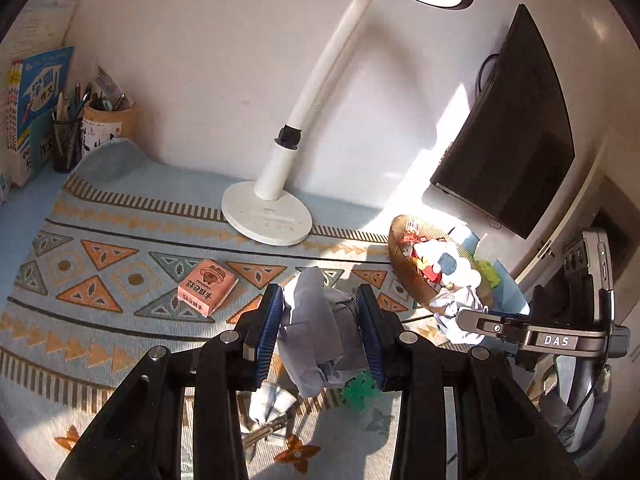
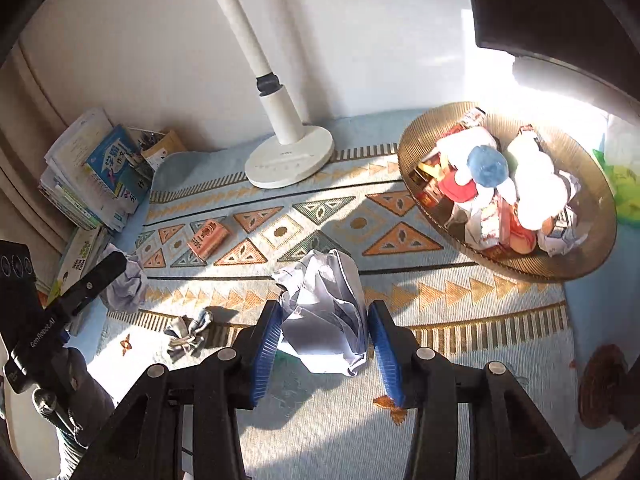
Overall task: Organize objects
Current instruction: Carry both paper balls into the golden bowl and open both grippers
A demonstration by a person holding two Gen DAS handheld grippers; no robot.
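Observation:
My left gripper is shut on a crumpled grey-white paper ball and holds it above the patterned mat. My right gripper is shut on another crumpled paper ball, held over the mat. A brown ribbed bowl at the right holds plush toys, snack packets and crumpled paper; it also shows in the left wrist view. An orange card box lies on the mat, also seen in the right wrist view. A small folded wrapper lies on the mat at lower left.
A white desk lamp stands at the back by the wall. Books and pen holders are at the far left. A dark monitor is at the right. A green item lies under the left gripper.

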